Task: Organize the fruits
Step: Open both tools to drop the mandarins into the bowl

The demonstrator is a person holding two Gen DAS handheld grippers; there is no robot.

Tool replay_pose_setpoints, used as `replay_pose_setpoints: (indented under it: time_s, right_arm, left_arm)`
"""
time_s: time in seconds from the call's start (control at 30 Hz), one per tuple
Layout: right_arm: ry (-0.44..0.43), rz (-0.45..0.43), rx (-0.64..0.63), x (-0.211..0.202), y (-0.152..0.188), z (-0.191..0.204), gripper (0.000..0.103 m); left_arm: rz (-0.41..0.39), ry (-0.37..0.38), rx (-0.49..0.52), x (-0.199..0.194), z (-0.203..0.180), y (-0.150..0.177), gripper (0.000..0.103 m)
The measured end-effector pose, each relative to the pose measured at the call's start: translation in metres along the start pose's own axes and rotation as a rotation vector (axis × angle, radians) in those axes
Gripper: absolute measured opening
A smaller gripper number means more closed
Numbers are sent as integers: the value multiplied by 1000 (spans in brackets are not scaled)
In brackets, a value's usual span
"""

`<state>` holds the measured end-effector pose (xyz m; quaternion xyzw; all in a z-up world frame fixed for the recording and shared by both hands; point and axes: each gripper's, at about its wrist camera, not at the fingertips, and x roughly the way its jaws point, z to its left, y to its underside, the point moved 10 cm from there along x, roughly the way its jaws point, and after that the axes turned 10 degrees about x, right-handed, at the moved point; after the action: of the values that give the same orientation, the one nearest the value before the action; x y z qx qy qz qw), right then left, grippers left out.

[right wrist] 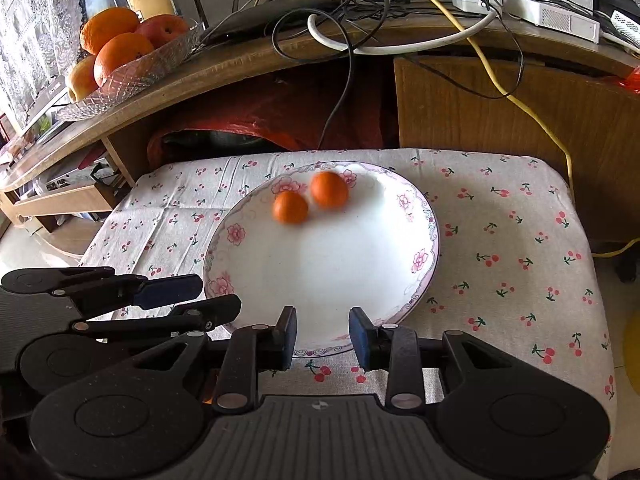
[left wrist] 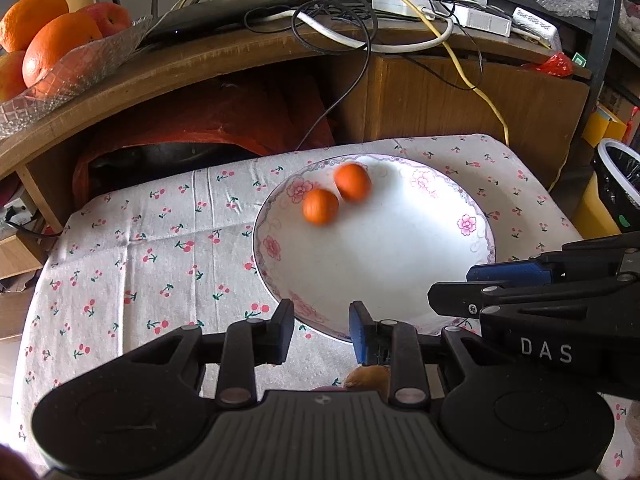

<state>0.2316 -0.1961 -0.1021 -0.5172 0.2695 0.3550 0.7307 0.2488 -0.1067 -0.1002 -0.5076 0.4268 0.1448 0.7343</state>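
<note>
Left wrist view: our left gripper (left wrist: 322,326) w/ jaws apart, nothing held, over near rim of plate (left wrist: 400,264); two small oranges (left wrist: 336,194) sit at its far side, blurred. Right wrist view: right gripper (right wrist: 322,334) likewise spread, empty, at plate's near edge.

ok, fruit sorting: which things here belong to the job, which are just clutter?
Job:
- two small oranges, blurred, in the floral plate
- left gripper and right gripper, both open and empty
- possibly the glass fruit bowl of oranges and an apple on the shelf

Clutter:
- cables
- power strip
- cherry-print cloth
</note>
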Motion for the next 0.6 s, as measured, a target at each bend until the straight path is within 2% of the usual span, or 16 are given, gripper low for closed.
replay_pose_setpoints:
  time_s: [0.6]
  right_arm:
    - [-23, -5, -3, -15, 4, 9, 28]
  left_arm:
    - [-22, 10, -3, -19, 1, 1, 38]
